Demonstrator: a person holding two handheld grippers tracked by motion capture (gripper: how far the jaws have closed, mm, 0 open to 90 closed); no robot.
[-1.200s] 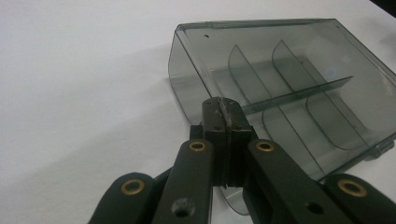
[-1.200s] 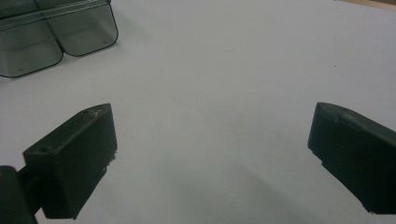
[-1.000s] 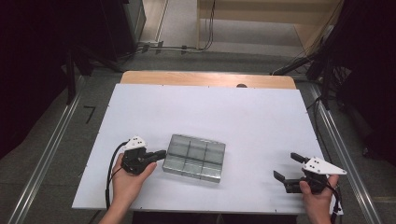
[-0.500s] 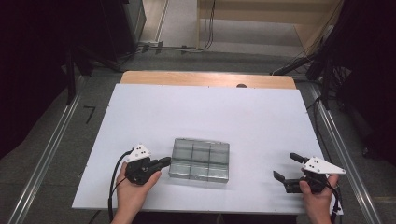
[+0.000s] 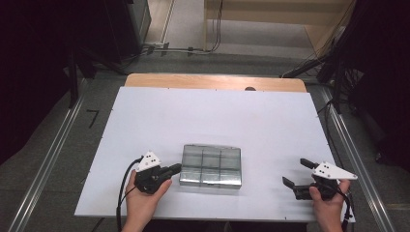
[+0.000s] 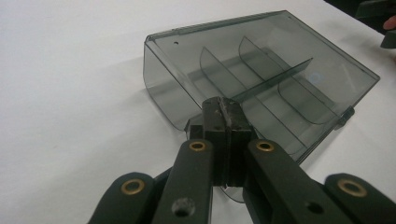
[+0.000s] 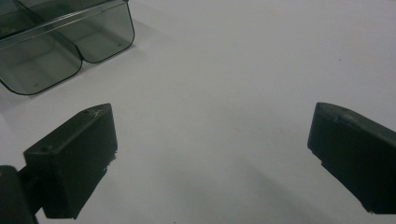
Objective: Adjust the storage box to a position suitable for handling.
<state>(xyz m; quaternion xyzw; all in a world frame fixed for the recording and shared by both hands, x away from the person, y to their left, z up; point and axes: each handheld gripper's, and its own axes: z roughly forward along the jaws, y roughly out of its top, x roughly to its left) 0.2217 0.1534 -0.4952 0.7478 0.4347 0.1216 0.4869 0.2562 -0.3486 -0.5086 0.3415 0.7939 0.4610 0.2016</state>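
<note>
One smoky, see-through compartment box (image 5: 211, 165) lies flat near the front edge of the white tabletop (image 5: 212, 116), about midway along it. The left gripper (image 5: 175, 168), its jaws pressed together with nothing between them, has its tip against the box's left side. The right gripper (image 5: 296, 174) rests well apart by the front right corner, jaws spread wide (two grippers, one box).

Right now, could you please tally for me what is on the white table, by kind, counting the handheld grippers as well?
Clear smoky plastic compartment box: 1
Handheld grippers: 2, the left gripper with fingers shut against the box's edge, the right gripper with fingers open
Total: 3
</note>
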